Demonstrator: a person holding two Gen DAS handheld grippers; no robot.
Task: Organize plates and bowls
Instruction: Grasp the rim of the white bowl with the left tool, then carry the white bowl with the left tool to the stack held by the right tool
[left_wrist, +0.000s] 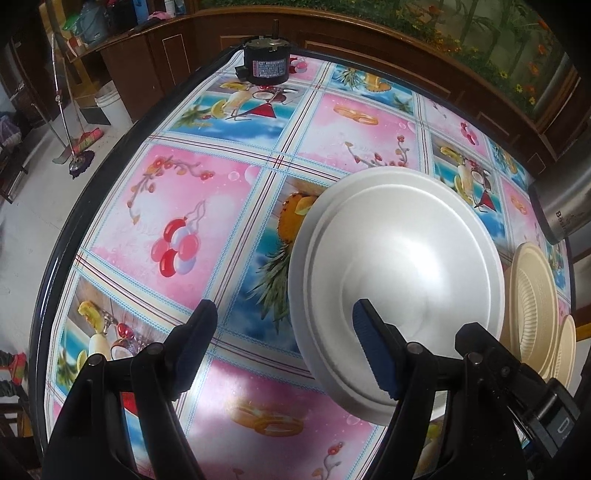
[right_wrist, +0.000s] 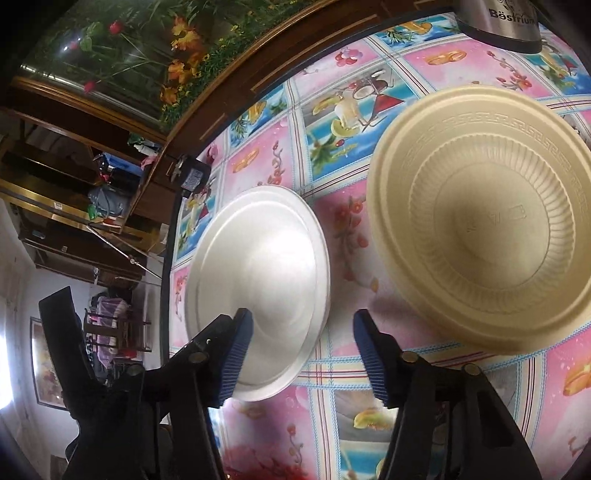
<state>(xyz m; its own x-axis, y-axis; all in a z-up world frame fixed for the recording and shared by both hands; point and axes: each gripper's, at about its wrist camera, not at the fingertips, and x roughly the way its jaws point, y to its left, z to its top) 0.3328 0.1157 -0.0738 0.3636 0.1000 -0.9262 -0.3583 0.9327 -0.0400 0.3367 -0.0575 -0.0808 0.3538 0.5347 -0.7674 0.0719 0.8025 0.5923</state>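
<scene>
A white foam plate (left_wrist: 395, 273) lies upside down on the patterned tablecloth (left_wrist: 207, 206). My left gripper (left_wrist: 284, 317) is open, its right finger over the plate's near rim and its left finger over bare cloth. In the right wrist view the white plate (right_wrist: 266, 273) lies left of a cream ribbed bowl (right_wrist: 491, 221). My right gripper (right_wrist: 303, 332) is open and empty above the cloth between them, its left finger over the plate's edge. The cream bowl (left_wrist: 532, 306) also shows at the right edge of the left wrist view, with a smaller cream piece (left_wrist: 567, 347) beside it.
A black cylindrical motor (left_wrist: 266, 62) stands at the table's far edge. A steel pot (left_wrist: 565, 206) stands at the right; it also shows in the right wrist view (right_wrist: 506, 22). Wooden cabinets line the far side. The table's dark rim (left_wrist: 62, 236) curves along the left.
</scene>
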